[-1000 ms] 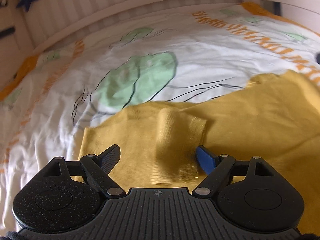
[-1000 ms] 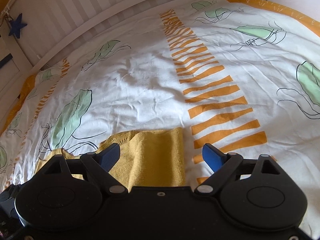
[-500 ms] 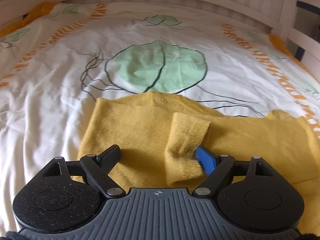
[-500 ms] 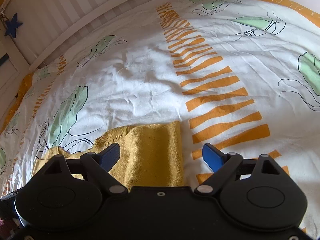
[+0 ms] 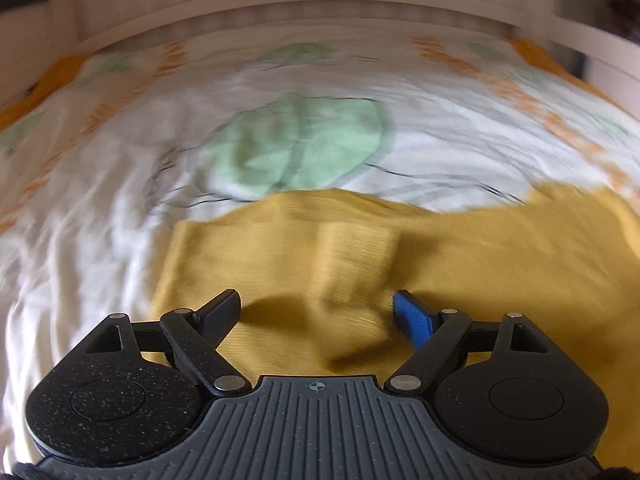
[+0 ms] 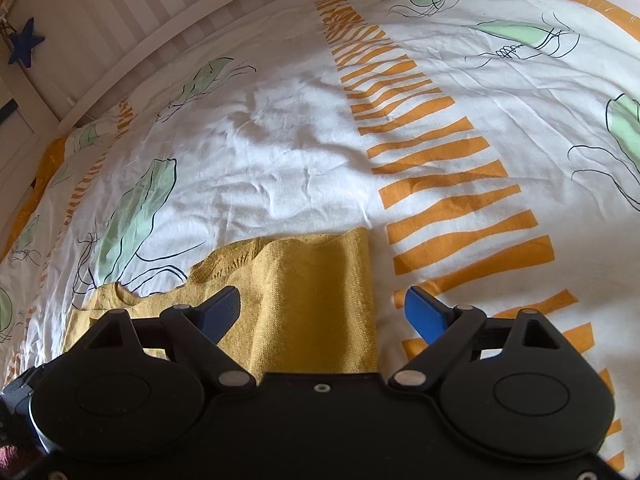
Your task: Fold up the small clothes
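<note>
A yellow knit garment point(image 5: 480, 264) lies flat on the bed, with one sleeve point(image 5: 356, 260) folded over its body. The left wrist view is blurred by motion. My left gripper point(image 5: 316, 310) is open and empty just above the garment, the folded sleeve between its fingers. In the right wrist view the garment's other sleeve point(image 6: 316, 296) lies flat, its cuff pointing away. My right gripper point(image 6: 324, 308) is open and empty above that sleeve, fingers either side of it.
The bed has a white duvet cover point(image 6: 280, 152) with green leaf prints point(image 5: 296, 148) and orange stripes point(image 6: 440, 168). A white slatted bed rail point(image 6: 120, 20) runs along the far side. A blue star point(image 6: 24, 46) hangs at the left.
The left gripper has swung from side to side over the garment and is moving now; its view is blurred. The right gripper has shifted only slightly. Both stay open.
</note>
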`<state>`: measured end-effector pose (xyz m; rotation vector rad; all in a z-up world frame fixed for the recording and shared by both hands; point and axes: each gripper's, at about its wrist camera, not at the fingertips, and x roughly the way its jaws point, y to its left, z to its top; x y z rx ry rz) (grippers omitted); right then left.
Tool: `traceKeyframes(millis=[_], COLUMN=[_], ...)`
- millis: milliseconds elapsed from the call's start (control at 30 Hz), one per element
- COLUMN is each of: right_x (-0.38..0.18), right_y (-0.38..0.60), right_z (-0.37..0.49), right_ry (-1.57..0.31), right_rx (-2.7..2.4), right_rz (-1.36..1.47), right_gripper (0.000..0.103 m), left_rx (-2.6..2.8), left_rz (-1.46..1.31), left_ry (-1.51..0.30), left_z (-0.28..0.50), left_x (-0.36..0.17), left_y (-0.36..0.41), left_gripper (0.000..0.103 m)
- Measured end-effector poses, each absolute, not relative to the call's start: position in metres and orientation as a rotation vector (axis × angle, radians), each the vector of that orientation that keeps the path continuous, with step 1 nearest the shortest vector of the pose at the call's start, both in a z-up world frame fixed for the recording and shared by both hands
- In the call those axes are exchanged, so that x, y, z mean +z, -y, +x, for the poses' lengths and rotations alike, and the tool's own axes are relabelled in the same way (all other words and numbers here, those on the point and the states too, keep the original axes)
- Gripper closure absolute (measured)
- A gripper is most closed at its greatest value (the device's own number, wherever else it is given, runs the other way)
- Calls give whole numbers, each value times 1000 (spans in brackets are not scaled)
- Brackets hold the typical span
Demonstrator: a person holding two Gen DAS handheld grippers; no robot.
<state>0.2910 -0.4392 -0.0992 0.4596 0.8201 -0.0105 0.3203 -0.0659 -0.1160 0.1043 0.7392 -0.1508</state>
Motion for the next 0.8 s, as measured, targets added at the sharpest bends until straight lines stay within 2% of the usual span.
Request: traceKeyframes(millis=[167,533,567,600,667,733,800], right_x=[-99,-101,-101,-101,-101,-101,-101], right_y=[444,441,442,442,445,449,452], right_z=[291,291,292,292,292,292,292], right_ry=[-811,-821,-821,-821,-817,-814,-813], right_rx=[-25,-23,-23,-23,-31,-40,-50], right_rz=[475,469,471,472,477,485,489], right_gripper=[12,12,12,12,12,12,12], left_rx=[-84,-203,-201,-198,-205,-251,-267], left_rz=[-90,-105,-111,-115,-118,-133,-111], left_ry=[-796,-818,-813,-805,-804,-799,-770], left_z=[333,336,337,338,338,337,332], left_x=[-113,-115,-114,-112,-109,-104,-95], left_y=[31,35,35,34,34,36,41], left_gripper=[21,23,36,65,90,97,97])
